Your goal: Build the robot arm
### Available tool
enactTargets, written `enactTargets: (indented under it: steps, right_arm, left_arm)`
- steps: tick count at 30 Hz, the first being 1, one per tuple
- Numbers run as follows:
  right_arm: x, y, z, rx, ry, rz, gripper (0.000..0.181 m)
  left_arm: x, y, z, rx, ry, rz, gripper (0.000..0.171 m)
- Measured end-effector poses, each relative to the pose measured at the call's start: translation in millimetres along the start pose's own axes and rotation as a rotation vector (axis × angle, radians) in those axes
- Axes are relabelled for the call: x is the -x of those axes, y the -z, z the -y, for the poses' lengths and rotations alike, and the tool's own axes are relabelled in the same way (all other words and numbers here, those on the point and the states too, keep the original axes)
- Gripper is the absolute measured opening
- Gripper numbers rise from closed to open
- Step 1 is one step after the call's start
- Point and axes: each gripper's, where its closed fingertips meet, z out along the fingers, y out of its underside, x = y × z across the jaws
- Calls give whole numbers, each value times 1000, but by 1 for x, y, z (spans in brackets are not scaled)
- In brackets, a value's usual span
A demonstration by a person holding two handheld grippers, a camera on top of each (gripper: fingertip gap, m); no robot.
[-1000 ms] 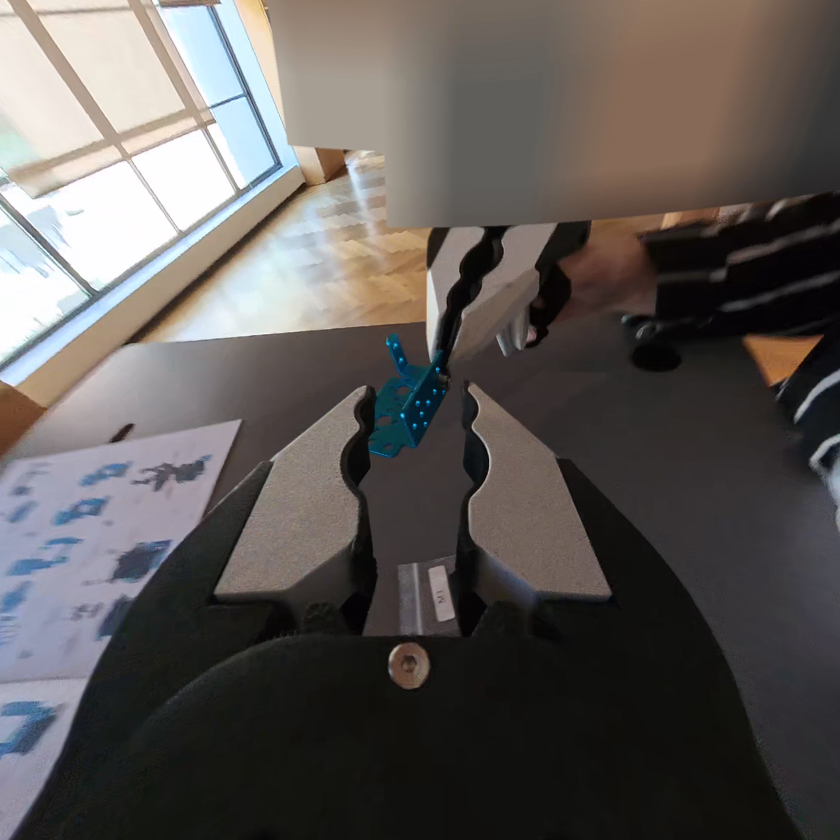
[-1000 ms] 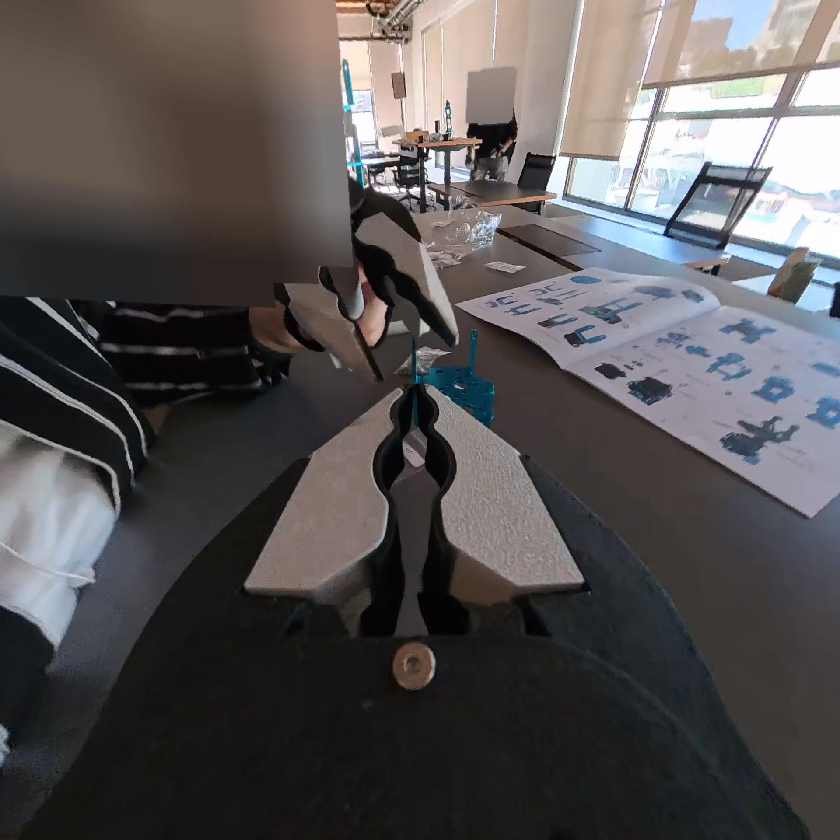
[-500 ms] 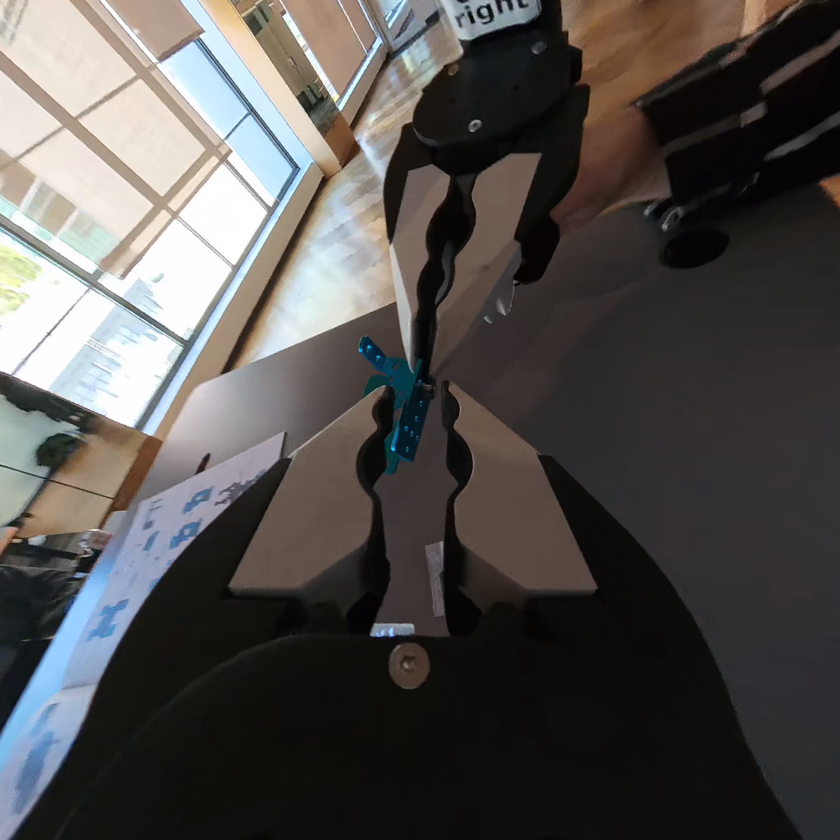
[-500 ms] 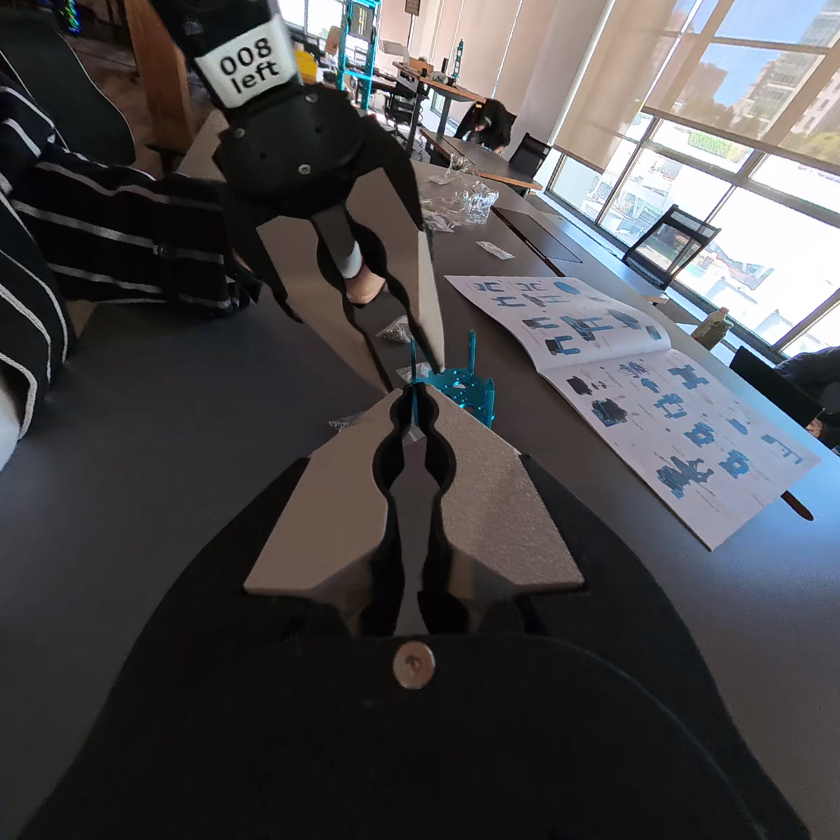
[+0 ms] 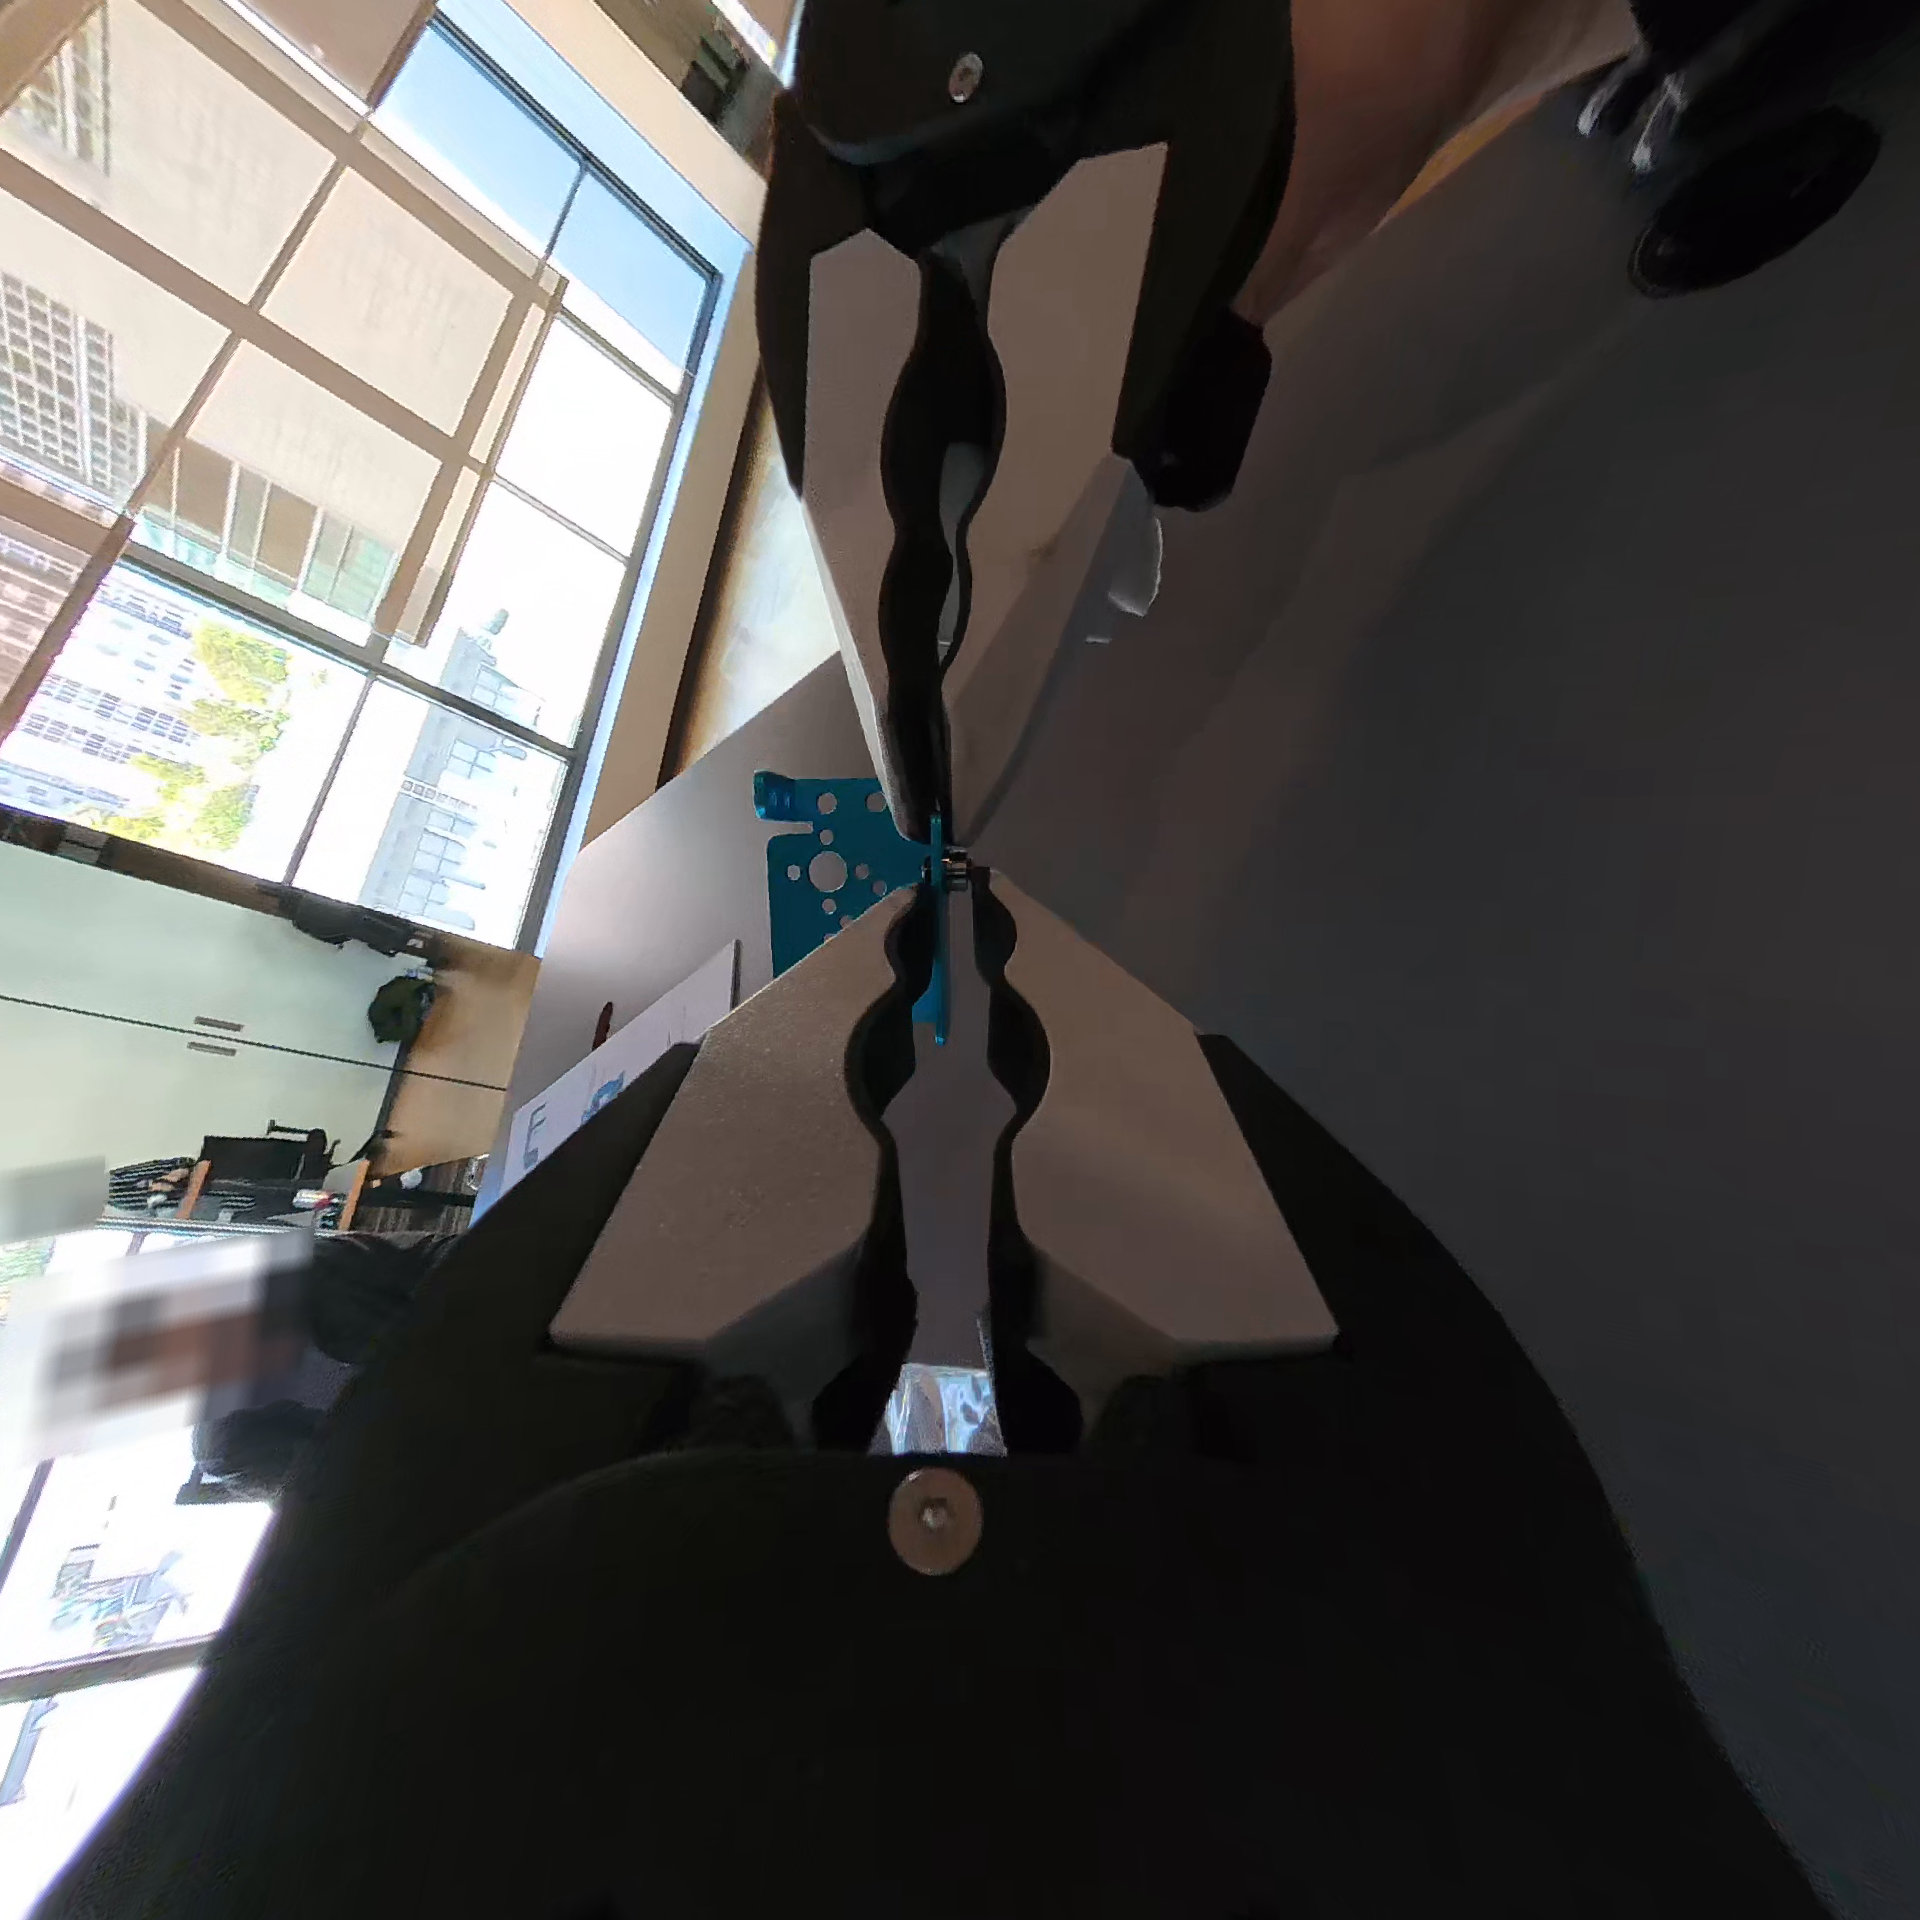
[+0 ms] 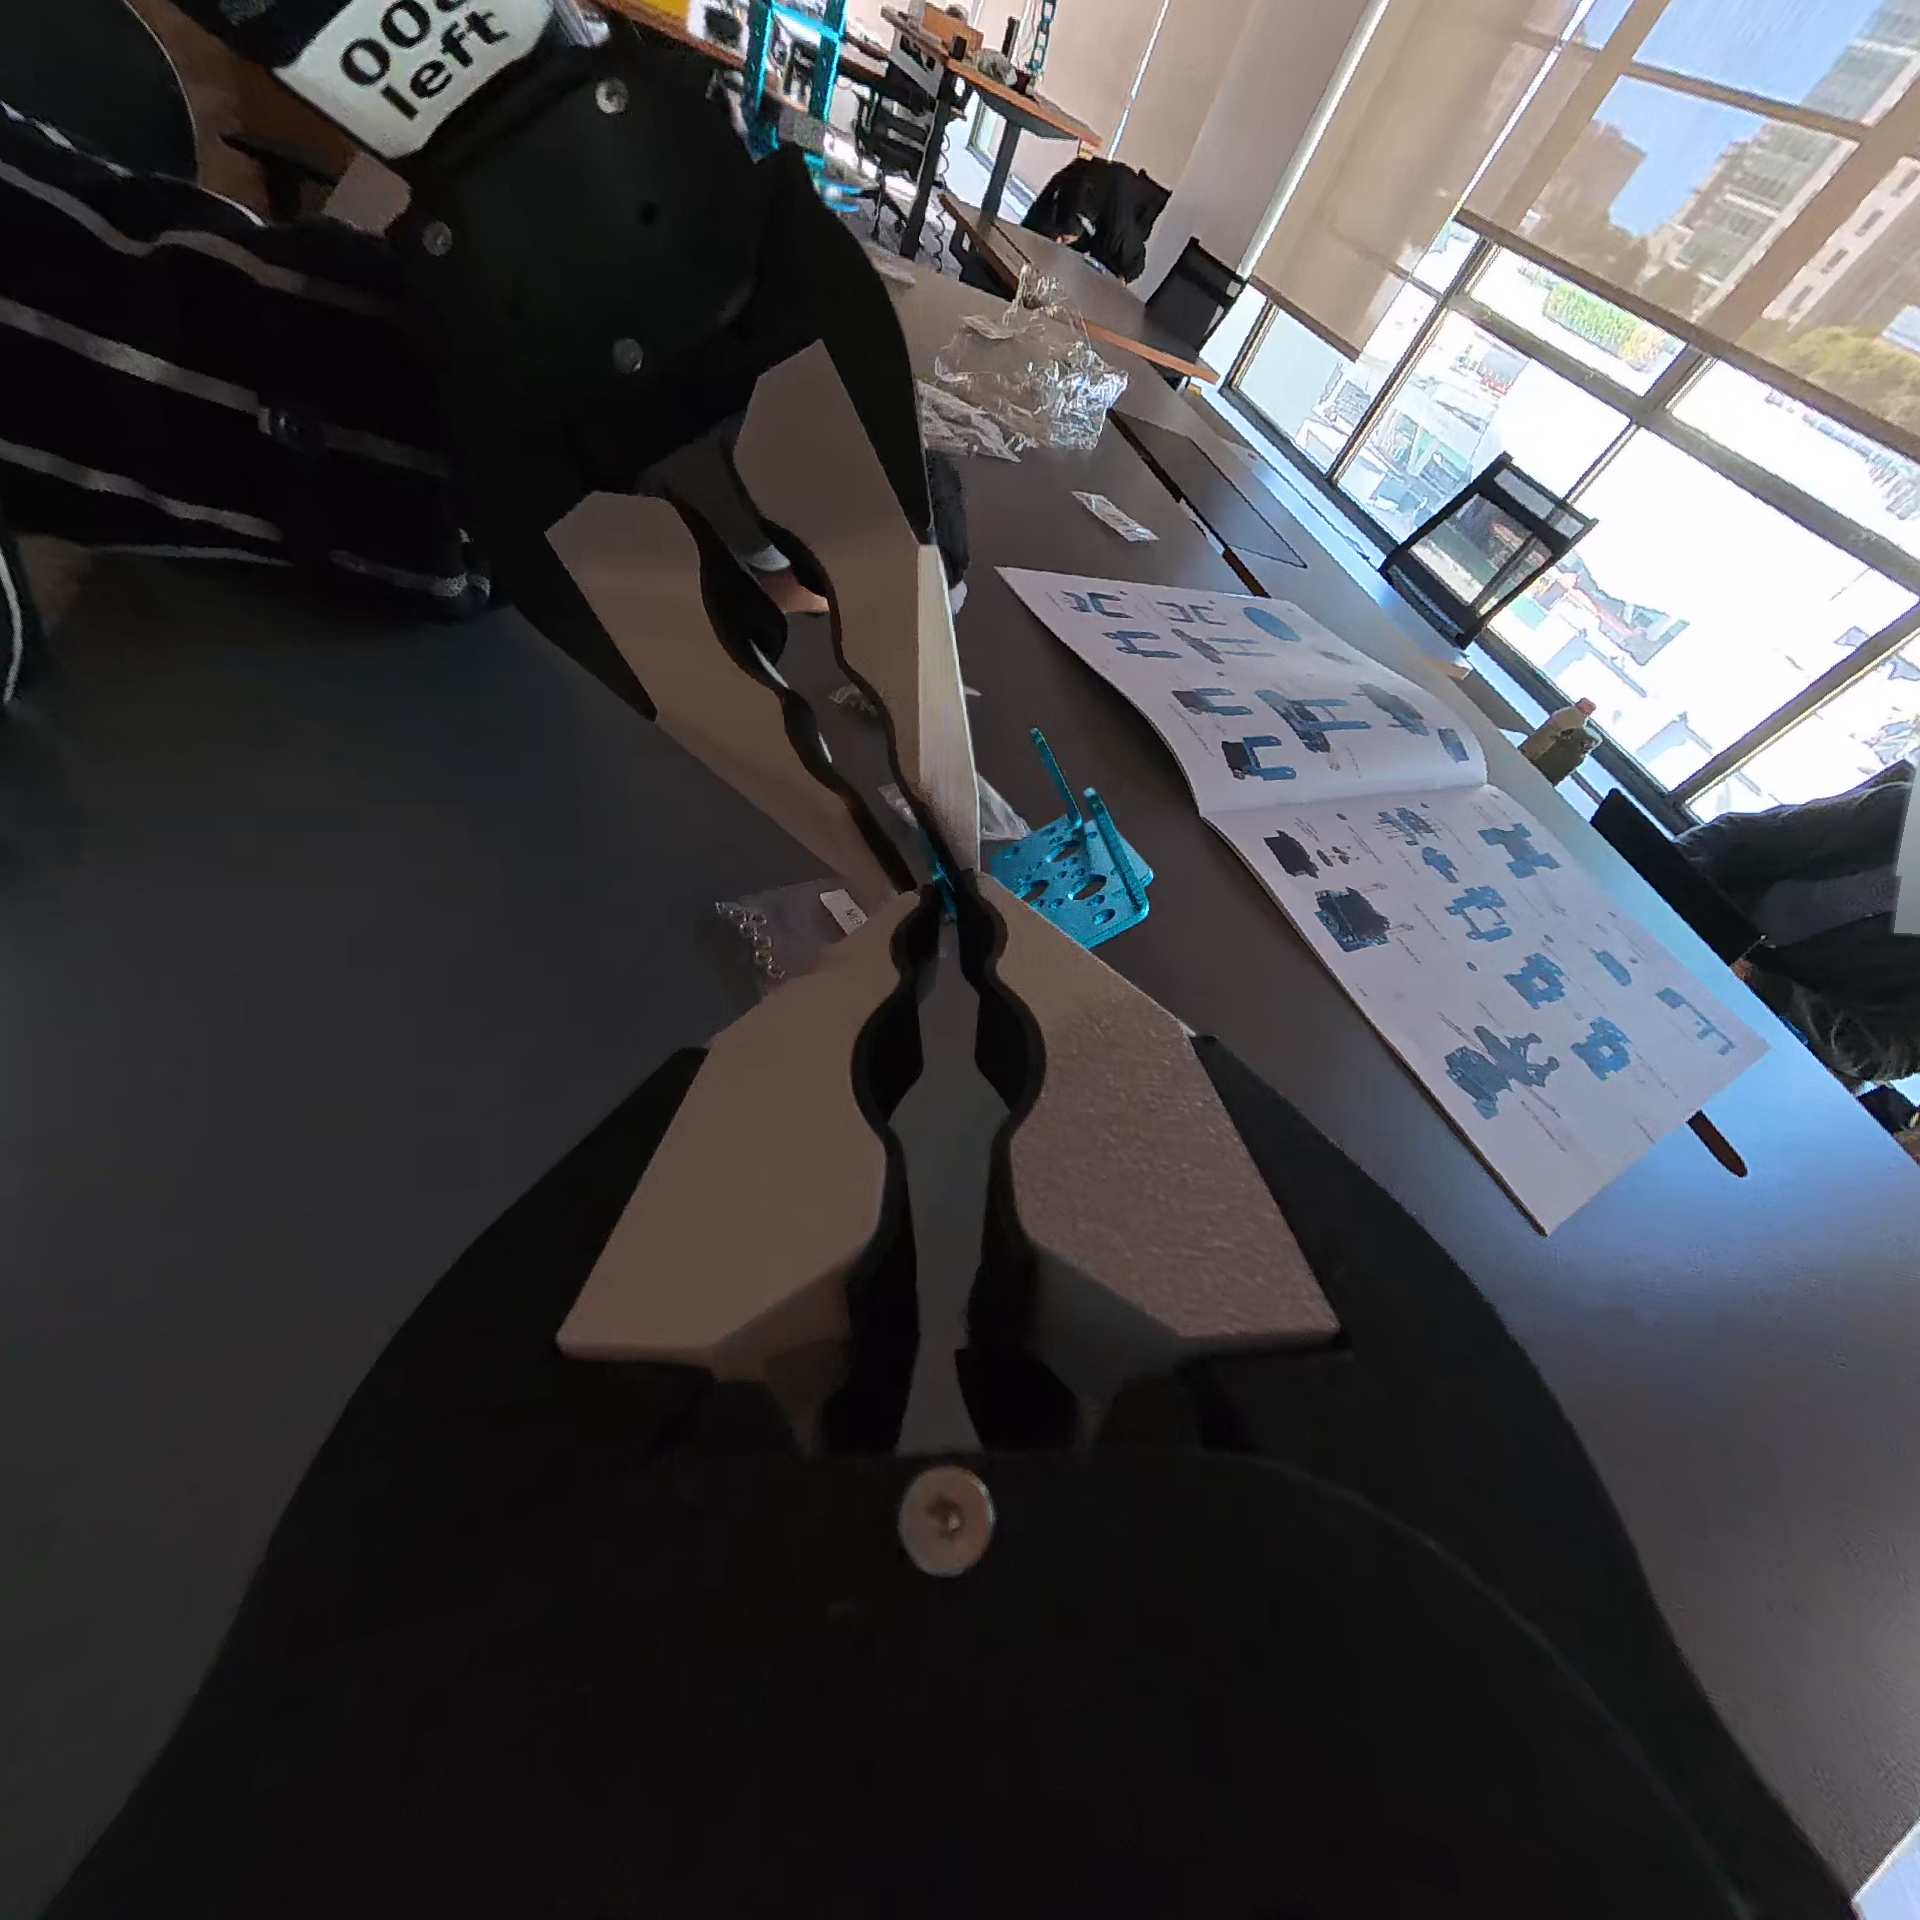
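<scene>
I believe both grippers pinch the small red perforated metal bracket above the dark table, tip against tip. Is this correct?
Only the colour is wrong: the small perforated metal bracket is blue, as the left wrist view shows. The left gripper and right gripper do pinch it above the dark table.

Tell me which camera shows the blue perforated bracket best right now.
The left wrist view: the blue bracket shows its holed face beside the left gripper, whose tips pinch its edge. In the right wrist view only a sliver of the bracket appears between the right gripper and the opposite fingertips.
</scene>
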Motion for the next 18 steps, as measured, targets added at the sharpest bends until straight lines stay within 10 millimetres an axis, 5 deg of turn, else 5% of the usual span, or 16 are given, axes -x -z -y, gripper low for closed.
enactTargets:
  steps: [13, 18]
  right_arm:
    - [0, -5, -13, 65, 59, -41, 2]
    - [-4, -4, -8, 45, -81, -24, 4]
  left_arm:
    - [-6, -11, -13, 52, 64, -33, 7]
    - [-3, -9, -11, 83, -40, 11, 3]
